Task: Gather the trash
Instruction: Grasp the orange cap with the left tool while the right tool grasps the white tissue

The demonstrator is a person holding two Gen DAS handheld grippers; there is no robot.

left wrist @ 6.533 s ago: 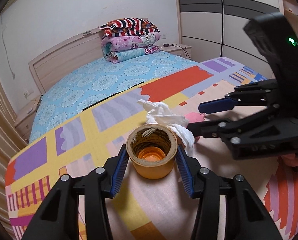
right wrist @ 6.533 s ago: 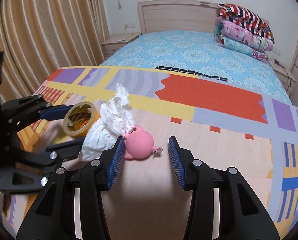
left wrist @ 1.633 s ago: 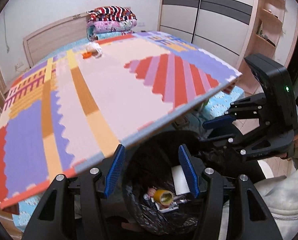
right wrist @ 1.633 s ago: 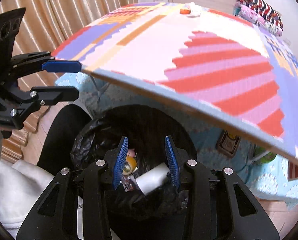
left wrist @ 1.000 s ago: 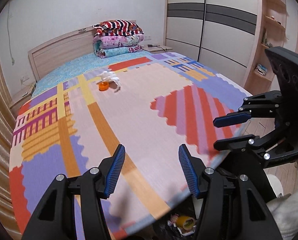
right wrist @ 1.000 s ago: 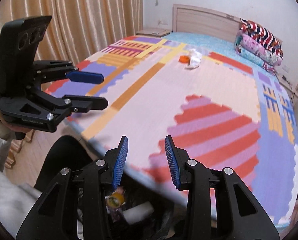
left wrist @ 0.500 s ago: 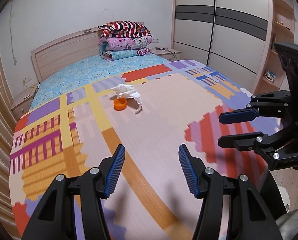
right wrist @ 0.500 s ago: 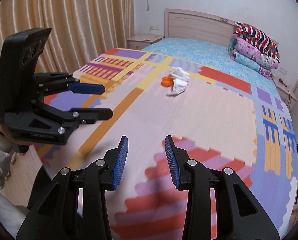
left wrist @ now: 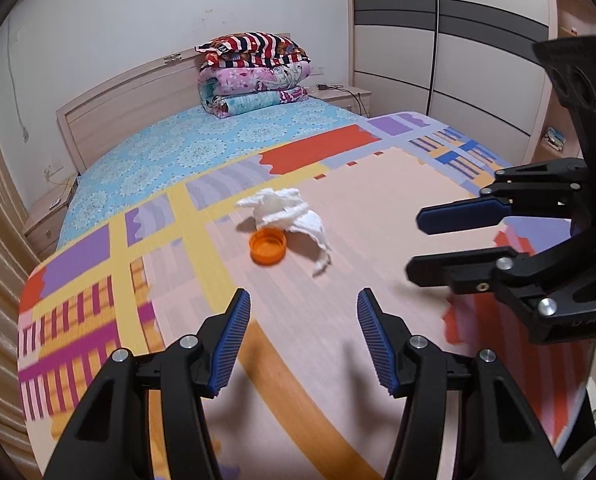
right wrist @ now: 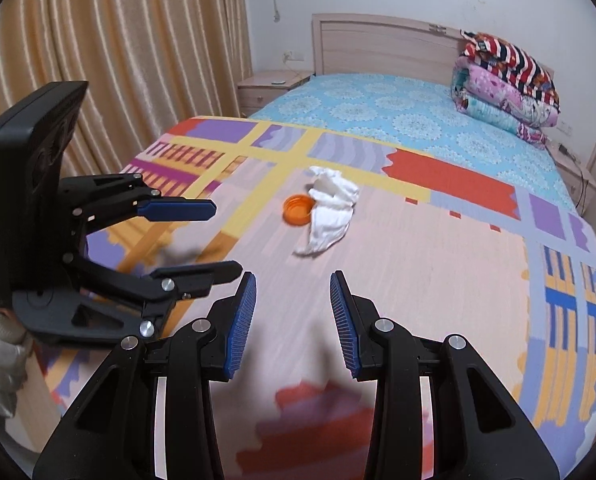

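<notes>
The only lettering sits on the body of the right tool [left wrist: 449,244], embossed low on its black frame at the far right of the left wrist view, too faint to read. Nothing else carries readable text.

Ahead of your tongs, the cap [left wrist: 268,247] sits mid-frame on the mat [left wrist: 337,300], the tissue [left wrist: 286,214] touching it behind-right; folded blankets [left wrist: 254,74] lie behind.
</notes>
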